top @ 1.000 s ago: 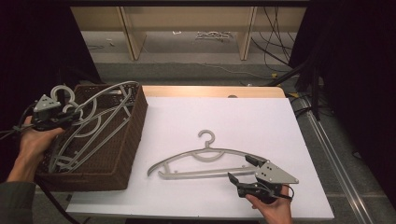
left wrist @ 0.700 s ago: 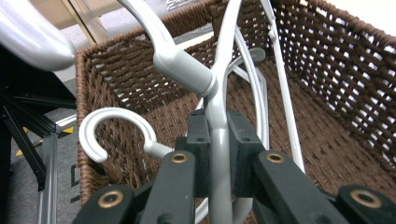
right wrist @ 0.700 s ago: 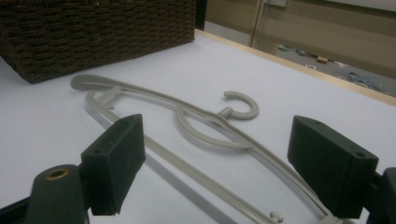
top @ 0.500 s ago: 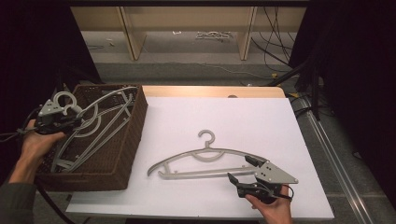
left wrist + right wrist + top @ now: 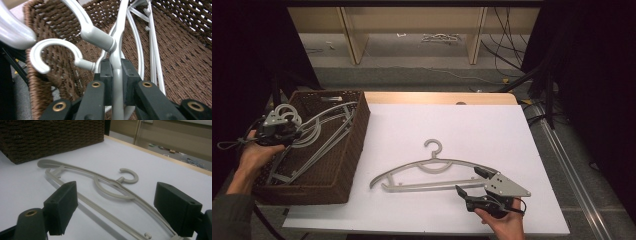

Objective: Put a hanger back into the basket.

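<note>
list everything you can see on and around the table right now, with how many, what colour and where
hangers in the basket: at least two, light grey, lying tangled in the basket; one is clamped near its neck
hanger on the table: one, light grey, lying flat on the white surface, hook pointing away from the person
basket: one, dark brown wicker, at the table's left edge
table: one, white top with a wooden far edge
shelf unit: one, pale wood, on the floor beyond the table
cables: several, black, on the floor at far right
left gripper: one, black, shut on a basket hanger
right gripper: one, black with grey plate, open, at the table hanger's right end
hands: two, at the bottom edge
</note>
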A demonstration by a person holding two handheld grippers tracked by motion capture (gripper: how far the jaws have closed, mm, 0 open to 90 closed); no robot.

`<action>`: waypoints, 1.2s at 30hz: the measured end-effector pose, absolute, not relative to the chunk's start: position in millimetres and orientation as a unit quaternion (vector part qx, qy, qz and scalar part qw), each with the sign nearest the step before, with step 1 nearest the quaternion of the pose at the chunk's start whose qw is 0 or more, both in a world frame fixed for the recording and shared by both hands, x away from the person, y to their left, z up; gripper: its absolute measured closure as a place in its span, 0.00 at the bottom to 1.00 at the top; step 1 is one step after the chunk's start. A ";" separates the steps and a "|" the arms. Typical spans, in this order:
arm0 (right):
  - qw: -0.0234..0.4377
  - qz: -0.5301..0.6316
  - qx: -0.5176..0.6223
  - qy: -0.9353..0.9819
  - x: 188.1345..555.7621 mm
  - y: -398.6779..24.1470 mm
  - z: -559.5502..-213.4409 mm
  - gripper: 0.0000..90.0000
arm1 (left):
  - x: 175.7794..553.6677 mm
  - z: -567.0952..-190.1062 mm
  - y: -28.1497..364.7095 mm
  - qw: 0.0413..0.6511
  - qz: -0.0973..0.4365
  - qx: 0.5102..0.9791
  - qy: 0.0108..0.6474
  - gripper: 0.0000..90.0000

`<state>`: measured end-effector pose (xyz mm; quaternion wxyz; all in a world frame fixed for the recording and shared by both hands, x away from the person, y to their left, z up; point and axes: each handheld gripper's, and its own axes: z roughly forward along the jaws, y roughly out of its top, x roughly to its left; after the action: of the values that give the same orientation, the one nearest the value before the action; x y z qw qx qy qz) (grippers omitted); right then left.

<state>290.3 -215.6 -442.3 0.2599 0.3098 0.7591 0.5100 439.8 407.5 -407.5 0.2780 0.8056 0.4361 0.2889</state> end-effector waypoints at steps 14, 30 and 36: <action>0.258 0.512 0.308 0.759 289.9 -215.5 -440.8 0.23 | 448.8 -423.7 395.7 0.226 0.288 0.813 0.452 0.90; 0.258 0.511 0.309 0.759 290.0 -215.3 -441.0 0.23 | 434.8 -392.9 391.5 0.286 0.333 0.745 0.502 0.53; 0.261 0.512 0.307 0.759 290.5 -215.8 -441.0 0.23 | 421.3 -369.8 370.2 0.330 0.343 0.733 0.487 0.43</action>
<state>290.5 -215.8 -441.0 0.2606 0.3075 0.7586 0.5119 421.3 370.2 -369.8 0.3296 0.7328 0.4865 0.3430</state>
